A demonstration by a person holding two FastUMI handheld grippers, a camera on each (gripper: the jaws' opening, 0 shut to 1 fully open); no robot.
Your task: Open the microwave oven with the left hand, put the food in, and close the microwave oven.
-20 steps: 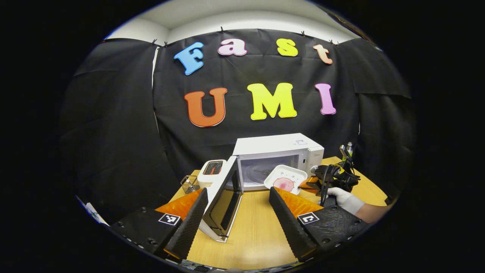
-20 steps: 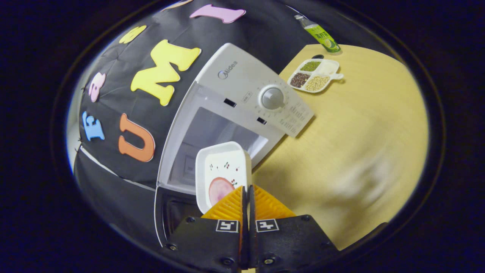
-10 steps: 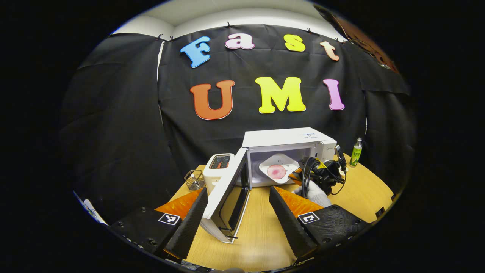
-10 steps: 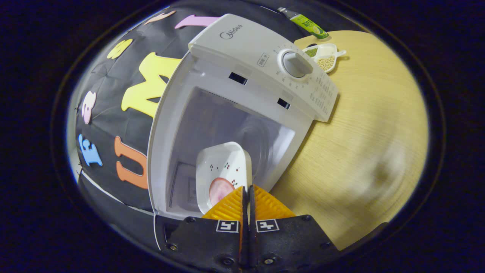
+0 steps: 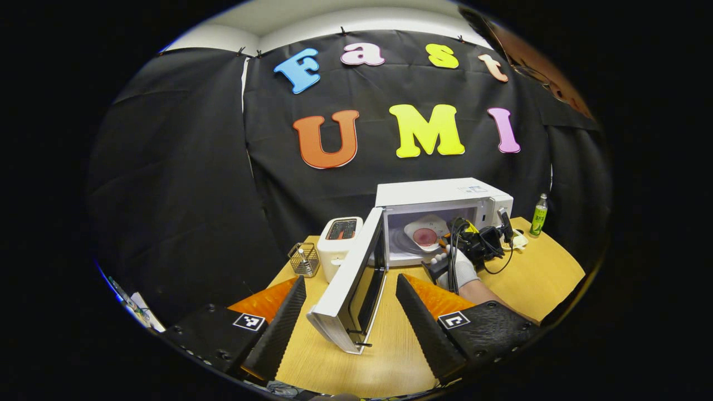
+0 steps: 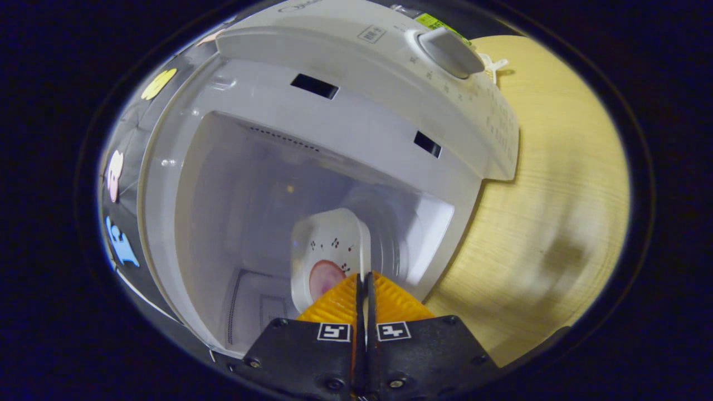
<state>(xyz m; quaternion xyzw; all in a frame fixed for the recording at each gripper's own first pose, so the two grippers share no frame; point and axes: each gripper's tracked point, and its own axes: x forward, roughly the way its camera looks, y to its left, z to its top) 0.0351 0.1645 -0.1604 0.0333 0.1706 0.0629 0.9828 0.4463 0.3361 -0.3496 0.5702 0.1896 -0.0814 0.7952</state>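
Microwave oven point(image 5: 443, 214) is standing open at the far side of a wooden surface point(image 5: 390, 345), at about 1 o'clock in the left gripper view. Its door point(image 5: 351, 289) is swinging out toward the camera on the oven's left edge, so the opening step looks done.

In that view the left gripper point(image 5: 350, 320) is sitting at 6 o'clock with its two fingers spread wide apart and holding nothing; the free edge of the door is showing between them, though whether it is touching either finger cannot be told.

The right gripper point(image 6: 362, 281), seen in its own view at 6 o'clock, is pinching the near rim of a white dish point(image 6: 328, 259) with its orange fingers pressed together on that rim. A round pink slice of food point(image 6: 324, 277) is lying on the dish. The dish is reaching into the oven's cavity, tilted in this view; whether it is resting on the oven floor yet cannot be told. In the left gripper view a gloved hand point(image 5: 458, 268) is holding this gripper at the oven's mouth.

Judging from this, the task is roughly midway: the food is going in, and what is left is setting the dish down, letting go, drawing the gripper out and closing the door.
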